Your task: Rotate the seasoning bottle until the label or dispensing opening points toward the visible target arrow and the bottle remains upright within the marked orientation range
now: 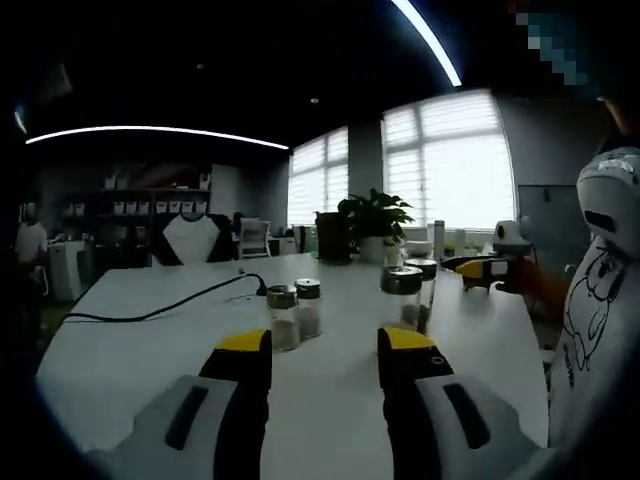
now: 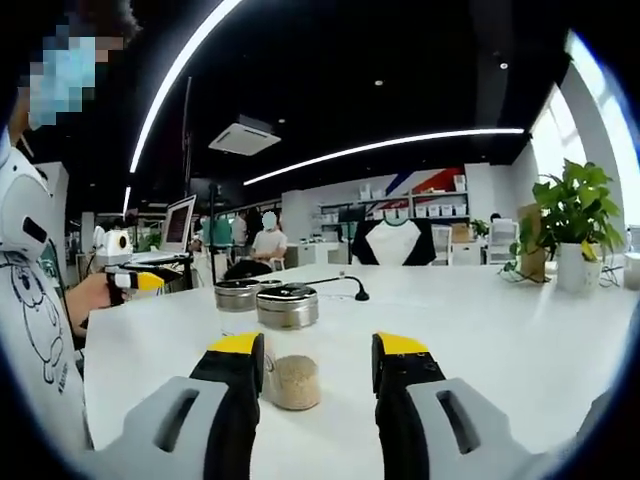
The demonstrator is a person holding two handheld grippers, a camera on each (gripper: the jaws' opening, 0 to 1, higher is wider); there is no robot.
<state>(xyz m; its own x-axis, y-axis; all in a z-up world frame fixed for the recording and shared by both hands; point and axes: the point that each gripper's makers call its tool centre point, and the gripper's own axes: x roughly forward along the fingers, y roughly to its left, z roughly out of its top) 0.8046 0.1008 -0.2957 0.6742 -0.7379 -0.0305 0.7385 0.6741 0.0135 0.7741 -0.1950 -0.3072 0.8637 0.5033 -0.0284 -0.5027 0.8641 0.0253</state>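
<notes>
On the white table, two small seasoning bottles with metal lids stand side by side ahead of my left gripper, which is open with nothing between its jaws. Two taller glass bottles stand to the right, and beyond them a hand holds my right gripper. In the right gripper view, a metal-lidded bottle with pale seasoning at its bottom stands upright just ahead of my open right gripper, close to the left jaw. A second bottle stands behind it. My left gripper is at the far left.
A black cable runs across the table to the left of the bottles. A potted plant stands at the table's far end. A laptop, chairs, shelves and people are beyond. The person's white printed shirt borders the table.
</notes>
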